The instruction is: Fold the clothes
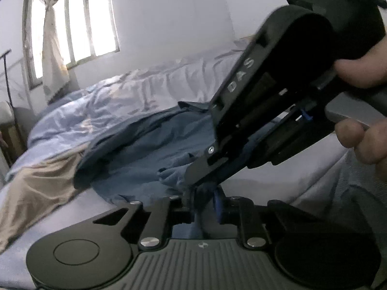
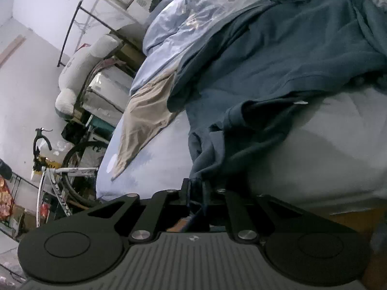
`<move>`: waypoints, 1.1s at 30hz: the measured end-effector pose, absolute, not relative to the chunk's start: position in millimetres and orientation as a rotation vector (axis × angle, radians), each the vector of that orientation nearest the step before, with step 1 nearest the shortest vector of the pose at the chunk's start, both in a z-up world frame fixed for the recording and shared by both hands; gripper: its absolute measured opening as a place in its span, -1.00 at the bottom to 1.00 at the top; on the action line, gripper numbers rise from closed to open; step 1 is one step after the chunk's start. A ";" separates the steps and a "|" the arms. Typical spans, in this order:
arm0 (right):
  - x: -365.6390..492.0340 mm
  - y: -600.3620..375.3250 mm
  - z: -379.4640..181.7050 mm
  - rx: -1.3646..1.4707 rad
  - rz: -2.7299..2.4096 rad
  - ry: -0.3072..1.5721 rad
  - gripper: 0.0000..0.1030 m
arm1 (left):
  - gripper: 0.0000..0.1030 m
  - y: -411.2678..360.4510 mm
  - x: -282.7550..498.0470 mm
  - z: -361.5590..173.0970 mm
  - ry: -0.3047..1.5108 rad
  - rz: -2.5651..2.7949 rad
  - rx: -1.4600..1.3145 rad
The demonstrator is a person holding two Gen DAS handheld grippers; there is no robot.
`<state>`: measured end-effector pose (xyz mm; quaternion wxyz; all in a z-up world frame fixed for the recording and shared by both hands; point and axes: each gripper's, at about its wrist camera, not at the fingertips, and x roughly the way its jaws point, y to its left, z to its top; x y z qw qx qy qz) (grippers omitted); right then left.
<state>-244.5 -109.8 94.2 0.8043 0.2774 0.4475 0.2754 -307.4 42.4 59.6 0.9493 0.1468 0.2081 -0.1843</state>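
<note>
A dark blue shirt (image 1: 145,154) lies rumpled across the bed, seen larger in the right wrist view (image 2: 290,48). My right gripper (image 2: 197,188) is shut on a bunched edge of the shirt, which hangs taut from its jaws. In the left wrist view that same right gripper (image 1: 196,178) slants down from the upper right, held by a hand (image 1: 358,72). Just below it, my left gripper (image 1: 204,200) has its jaws nearly together with blue cloth pinched between them. The two grippers meet at almost the same spot on the fabric.
A pale sheet (image 2: 314,149) covers the bed, with a light blue duvet (image 1: 96,111) heaped at the far side and a beige cloth (image 2: 142,118) beside the shirt. Beyond the bed's edge stand a bicycle (image 2: 60,169), boxes and a rack. A window (image 1: 79,24) with a curtain is behind.
</note>
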 end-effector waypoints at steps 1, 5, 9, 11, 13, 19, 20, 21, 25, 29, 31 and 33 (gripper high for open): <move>-244.8 -113.1 93.7 0.611 0.591 0.960 -0.70 | -0.86 43.7 -307.4 59.3 0.425 -0.377 0.299; -241.7 -128.9 88.1 0.725 0.531 0.952 -0.37 | -0.86 50.0 -307.9 59.7 0.430 -0.378 0.289; -230.7 -135.4 68.9 0.836 0.504 1.014 -0.37 | -0.86 52.8 -312.7 59.1 0.430 -0.386 0.296; -225.6 -133.1 61.2 0.870 0.516 1.037 -0.37 | -0.86 53.5 -313.5 57.4 0.437 -0.395 0.304; -222.3 -127.9 58.3 0.878 0.533 1.051 -0.37 | -0.86 53.3 -314.9 55.8 0.443 -0.405 0.315; -223.1 -117.1 79.5 0.712 0.533 0.935 -0.86 | -0.86 54.9 -317.1 52.5 0.458 -0.413 0.324; -224.6 -117.1 85.3 0.688 0.535 0.910 -0.89 | -0.86 55.5 -317.7 52.6 0.457 -0.413 0.322; -225.7 -116.6 91.1 0.664 0.540 0.891 -0.89 | -0.85 56.0 -318.3 52.8 0.456 -0.413 0.320; -226.0 -112.3 101.7 0.618 0.560 0.878 -0.91 | -0.85 58.0 -319.0 53.1 0.448 -0.411 0.313; -221.9 -118.7 87.5 0.663 0.512 0.953 -0.86 | -0.85 59.5 -320.4 53.8 0.447 -0.409 0.309; -220.5 -125.1 75.8 0.713 0.513 0.997 -0.80 | -0.85 59.4 -320.7 53.8 0.448 -0.413 0.309; -218.9 -125.9 70.5 0.718 0.517 1.007 -0.67 | -0.85 59.2 -320.9 53.5 0.450 -0.417 0.309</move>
